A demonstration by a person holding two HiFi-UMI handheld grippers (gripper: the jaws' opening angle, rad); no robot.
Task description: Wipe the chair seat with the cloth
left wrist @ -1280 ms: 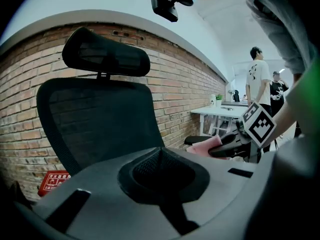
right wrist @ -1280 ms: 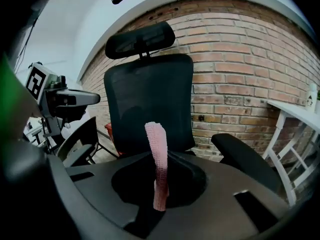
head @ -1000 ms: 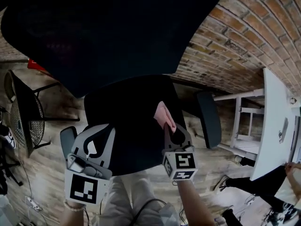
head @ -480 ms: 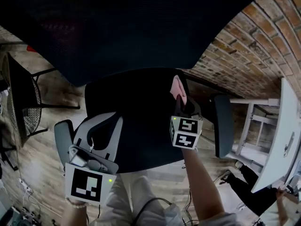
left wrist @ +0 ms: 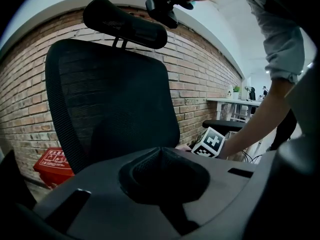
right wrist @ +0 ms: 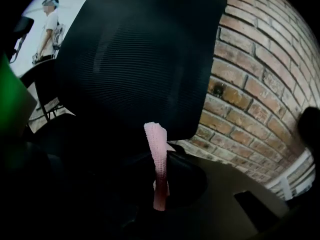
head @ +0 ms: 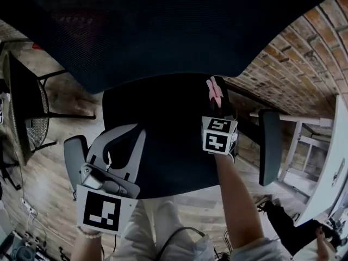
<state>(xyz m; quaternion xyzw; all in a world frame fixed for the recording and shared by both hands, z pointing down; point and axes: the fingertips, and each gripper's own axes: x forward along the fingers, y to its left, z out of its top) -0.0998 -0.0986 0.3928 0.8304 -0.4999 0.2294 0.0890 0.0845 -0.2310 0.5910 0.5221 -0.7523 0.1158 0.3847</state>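
A black office chair fills the head view, with its seat (head: 163, 124) below the mesh backrest (head: 163, 26). My right gripper (head: 217, 100) is over the seat's back right part, shut on a pink cloth (head: 213, 88). In the right gripper view the cloth (right wrist: 157, 149) stands up as a narrow strip pinched between the jaws of the right gripper (right wrist: 159, 191), facing the backrest (right wrist: 140, 54). My left gripper (head: 130, 132) hovers over the seat's front left, shut with nothing in it. The left gripper view shows its jaws meeting at the left gripper (left wrist: 160, 150).
Armrests flank the seat at right (head: 269, 145) and left (head: 73, 156). A brick wall (head: 293, 64) runs behind. Another dark chair (head: 27, 107) stands at the left, a white table (head: 337, 162) at the right, and a red crate (left wrist: 52, 164) by the wall.
My right gripper has carried the pink cloth from the seat's middle toward its back right edge. The left gripper has barely shifted.
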